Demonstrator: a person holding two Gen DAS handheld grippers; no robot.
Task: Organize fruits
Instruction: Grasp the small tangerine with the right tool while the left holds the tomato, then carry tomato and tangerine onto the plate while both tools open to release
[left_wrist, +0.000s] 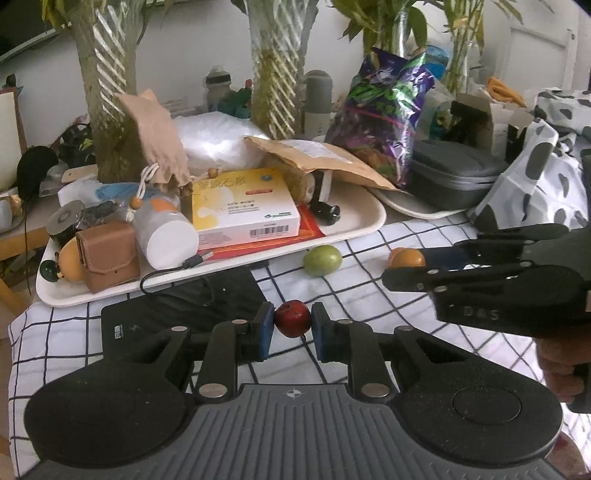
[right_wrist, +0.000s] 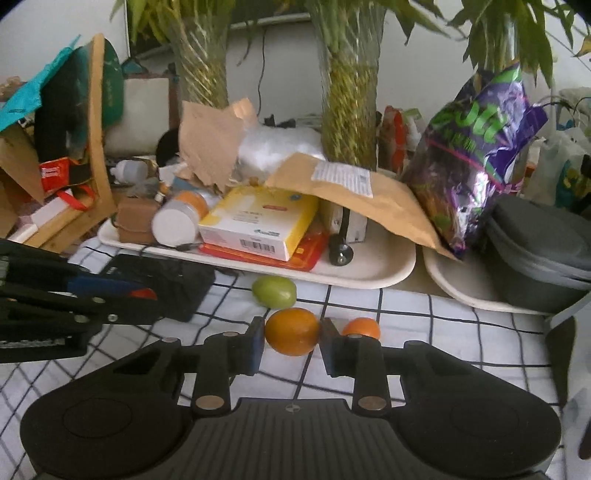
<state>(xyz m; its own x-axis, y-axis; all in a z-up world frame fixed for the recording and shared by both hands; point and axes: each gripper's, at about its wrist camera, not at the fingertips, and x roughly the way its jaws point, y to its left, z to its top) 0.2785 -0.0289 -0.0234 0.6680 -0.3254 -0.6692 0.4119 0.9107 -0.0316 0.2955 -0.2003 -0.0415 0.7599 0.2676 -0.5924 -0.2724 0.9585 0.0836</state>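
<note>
Clamping red fruit in left gripper and orange in right gripper, apparently for sorting; green fruit lying loose at 12 o'clock.

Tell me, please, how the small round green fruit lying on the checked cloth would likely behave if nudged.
The small round green fruit looks smooth and egg-shaped, so it would probably roll, perhaps wobbling sideways. The checked cloth may slow it. The nearby white tray rim would likely stop it rolling back.
</note>
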